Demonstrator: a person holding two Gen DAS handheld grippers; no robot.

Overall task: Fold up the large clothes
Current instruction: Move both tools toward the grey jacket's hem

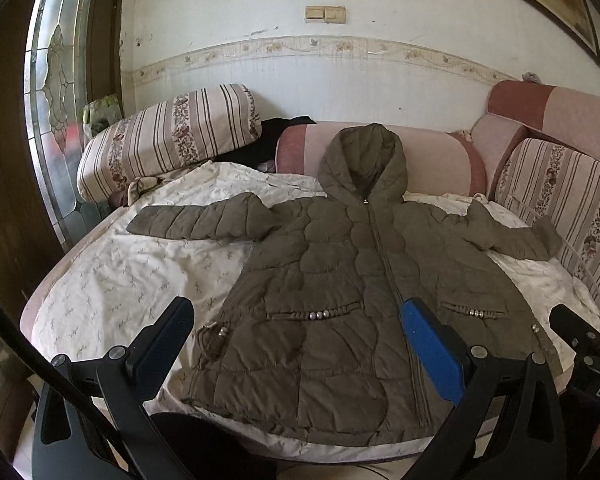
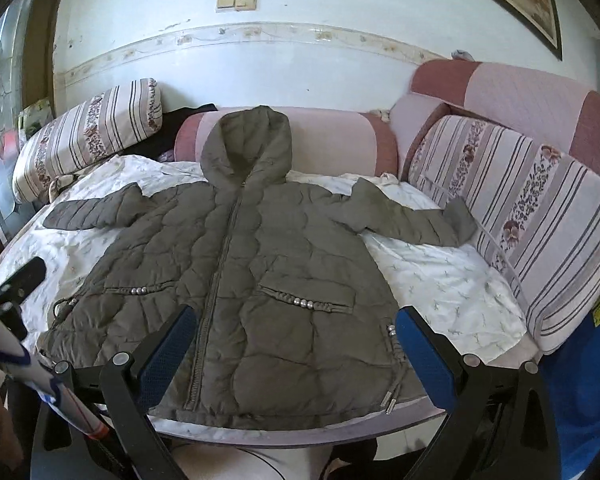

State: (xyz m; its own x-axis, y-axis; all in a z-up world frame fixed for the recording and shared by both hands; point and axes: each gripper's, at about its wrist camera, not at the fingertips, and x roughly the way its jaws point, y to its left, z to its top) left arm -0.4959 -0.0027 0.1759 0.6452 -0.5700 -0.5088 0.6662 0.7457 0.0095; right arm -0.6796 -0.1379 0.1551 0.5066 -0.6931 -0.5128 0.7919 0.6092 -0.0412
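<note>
Olive-green and quilted, the jacket (image 1: 340,300) lies front up and zipped on a white sheet (image 1: 132,276) printed with small sprigs. Its hood (image 1: 364,160) leans against a pink bolster (image 1: 440,156) at the far side of the sheet. One sleeve (image 1: 196,220) stretches out flat over the sheet toward a striped cushion (image 1: 168,136) in the far corner; the other sleeve (image 1: 508,232) reaches the opposite way, its cuff touching a second striped cushion (image 1: 560,200) that stands against the pink sofa back (image 2: 520,92). Beads trim both pocket openings, and the hem lies along the sheet's near edge.

Above that hem hangs the left gripper (image 1: 300,344), jaws wide apart and holding nothing; the side of the jacket toward the outstretched sleeve shows between its fingers. The right gripper (image 2: 296,344) is also spread wide and empty, hovering over the hem with the zip and one pocket in the gap between its fingers. Neither gripper touches the jacket.

Beside the first striped cushion lies a dark piece of cloth (image 1: 268,140). On the wall beyond the jacket sits a double light switch (image 1: 325,14).
</note>
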